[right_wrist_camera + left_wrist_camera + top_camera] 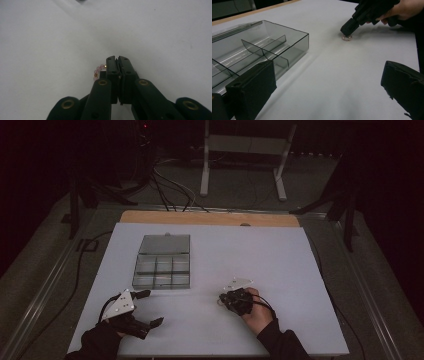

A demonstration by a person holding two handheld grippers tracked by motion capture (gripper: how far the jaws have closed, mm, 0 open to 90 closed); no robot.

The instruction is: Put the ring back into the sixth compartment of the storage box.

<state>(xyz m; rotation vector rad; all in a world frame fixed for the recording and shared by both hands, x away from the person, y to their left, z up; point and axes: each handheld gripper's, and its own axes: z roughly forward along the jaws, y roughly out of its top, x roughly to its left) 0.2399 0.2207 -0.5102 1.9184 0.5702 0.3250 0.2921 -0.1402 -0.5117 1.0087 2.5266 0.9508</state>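
Right claw (117, 59) was clamped shut on a little pink bead bracelet (97, 71), tips angled down onto the white surface (280, 265). So the pickup looked done, not lifted yet. The 6-slot clear organizer box (162, 262) sat off to its left. Left claw (150, 308) lay wide open, low and level.

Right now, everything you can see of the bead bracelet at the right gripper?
The bead bracelet is a small string of pale pink, glassy-looking beads with a few gold ones between. It lies low on the white table, right of the clear compartment box and apart from it. The right gripper is shut on it, fingers together; a short arc of beads sticks out on one side, the rest is hidden.
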